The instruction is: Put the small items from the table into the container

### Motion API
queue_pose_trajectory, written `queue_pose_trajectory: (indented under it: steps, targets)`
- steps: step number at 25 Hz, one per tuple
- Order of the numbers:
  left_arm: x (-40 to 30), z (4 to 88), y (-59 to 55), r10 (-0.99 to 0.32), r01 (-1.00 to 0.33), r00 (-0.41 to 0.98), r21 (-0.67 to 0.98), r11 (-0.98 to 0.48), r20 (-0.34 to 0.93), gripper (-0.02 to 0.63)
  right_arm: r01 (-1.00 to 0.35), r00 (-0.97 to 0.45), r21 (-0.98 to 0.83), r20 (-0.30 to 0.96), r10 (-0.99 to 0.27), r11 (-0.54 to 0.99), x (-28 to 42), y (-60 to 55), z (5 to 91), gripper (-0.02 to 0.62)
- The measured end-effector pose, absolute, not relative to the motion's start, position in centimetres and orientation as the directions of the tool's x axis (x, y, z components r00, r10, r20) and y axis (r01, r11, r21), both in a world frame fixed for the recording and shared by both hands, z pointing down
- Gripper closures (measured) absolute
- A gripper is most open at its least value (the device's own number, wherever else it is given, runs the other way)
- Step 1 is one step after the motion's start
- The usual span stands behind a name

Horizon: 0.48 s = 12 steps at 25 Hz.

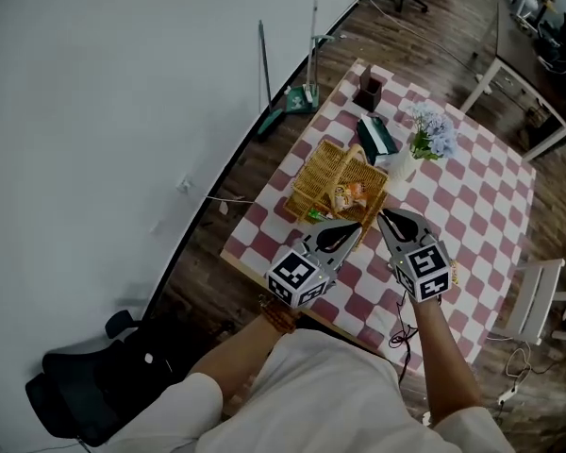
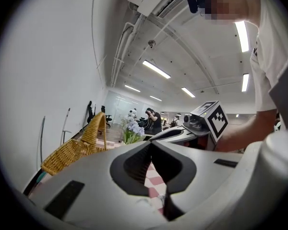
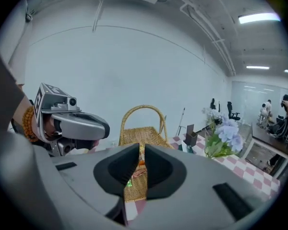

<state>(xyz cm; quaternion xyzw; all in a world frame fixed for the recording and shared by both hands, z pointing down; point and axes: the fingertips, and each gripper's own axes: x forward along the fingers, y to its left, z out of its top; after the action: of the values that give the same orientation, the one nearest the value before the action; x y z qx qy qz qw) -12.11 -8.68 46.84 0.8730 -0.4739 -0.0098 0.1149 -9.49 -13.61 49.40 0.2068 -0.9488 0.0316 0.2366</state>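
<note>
A wicker basket [image 1: 323,170] with a hoop handle stands on the checkered table [image 1: 472,206], and several small items [image 1: 349,194] lie inside it. Both grippers hover side by side just in front of the basket. My left gripper [image 1: 357,226] points at the basket's near corner; in the left gripper view [image 2: 150,143] its tips meet with nothing between them. My right gripper [image 1: 381,214] tilts down toward the basket [image 3: 149,137]; in the right gripper view [image 3: 140,147] a narrow gap shows between its pads, and nothing is held. A small green item [image 1: 316,216] lies at the basket's near edge.
Behind the basket are a teal tissue box [image 1: 377,138], a vase of pale blue flowers [image 1: 432,132] and a dark holder [image 1: 368,91]. A white chair [image 1: 538,300] stands right of the table. Long-handled tools [image 1: 311,55] lean on the wall at left.
</note>
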Motion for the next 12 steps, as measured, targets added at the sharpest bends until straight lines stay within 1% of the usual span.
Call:
queue_pose_trajectory:
  steps: [7, 12]
  targets:
    - [-7.8, 43.1, -7.6, -0.795, -0.783, 0.606, 0.186, -0.593, 0.016, 0.6, -0.496, -0.807, 0.067, 0.332, -0.488, 0.866, -3.6, -11.7, 44.6, 0.537]
    - [-4.1, 40.3, -6.9, -0.754, -0.74, 0.656, 0.165, -0.652, -0.032, 0.6, -0.562, -0.793, 0.046, 0.254, -0.554, 0.826, 0.8, -10.1, 41.1, 0.538]
